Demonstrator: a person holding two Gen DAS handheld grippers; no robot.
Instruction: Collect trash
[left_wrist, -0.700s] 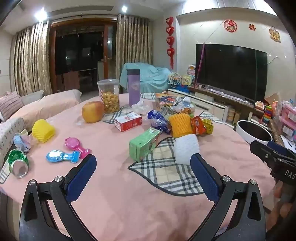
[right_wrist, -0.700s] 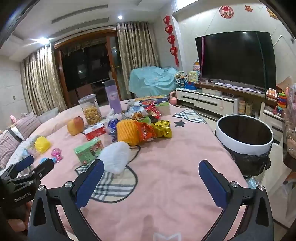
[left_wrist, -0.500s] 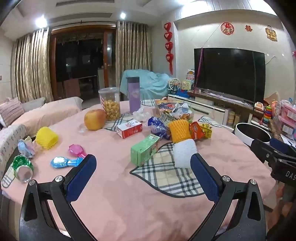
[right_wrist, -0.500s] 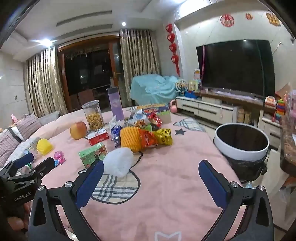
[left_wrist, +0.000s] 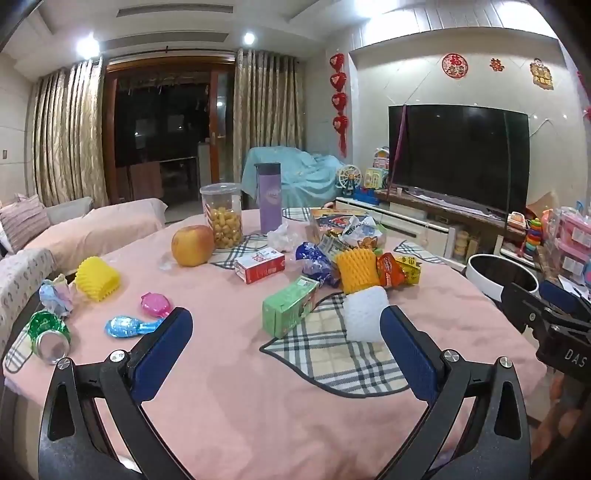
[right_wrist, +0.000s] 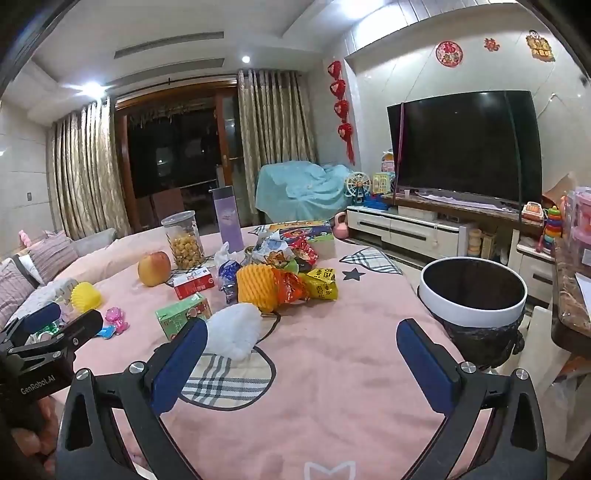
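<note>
Litter is strewn over a round table under a pink cloth (left_wrist: 229, 398): a white foam fruit net (left_wrist: 364, 317) (right_wrist: 236, 330), a green carton (left_wrist: 290, 312) (right_wrist: 183, 317), a red carton (left_wrist: 260, 265), a yellow foam net (left_wrist: 356, 269) (right_wrist: 255, 286), snack wrappers (right_wrist: 314, 282) and a crushed green can (left_wrist: 48, 334). A white-rimmed bin with a black liner (right_wrist: 474, 295) (left_wrist: 500, 275) stands beside the table's right edge. My left gripper (left_wrist: 286, 336) hangs open above the near cloth, empty. My right gripper (right_wrist: 301, 341) is open too, the white net just beyond its left finger.
An apple (left_wrist: 192, 245), a jar of yellow snacks (left_wrist: 221, 216), a purple tumbler (left_wrist: 269, 197), a yellow foam net (left_wrist: 96, 278) and small toys (left_wrist: 127, 326) also lie on the table. A TV and cabinet (right_wrist: 461, 147) line the right wall; sofas sit at left.
Both views have tilted up slightly and drawn back a little, so the table's things sit lower in frame. No thing was touched; both grippers stay open.
</note>
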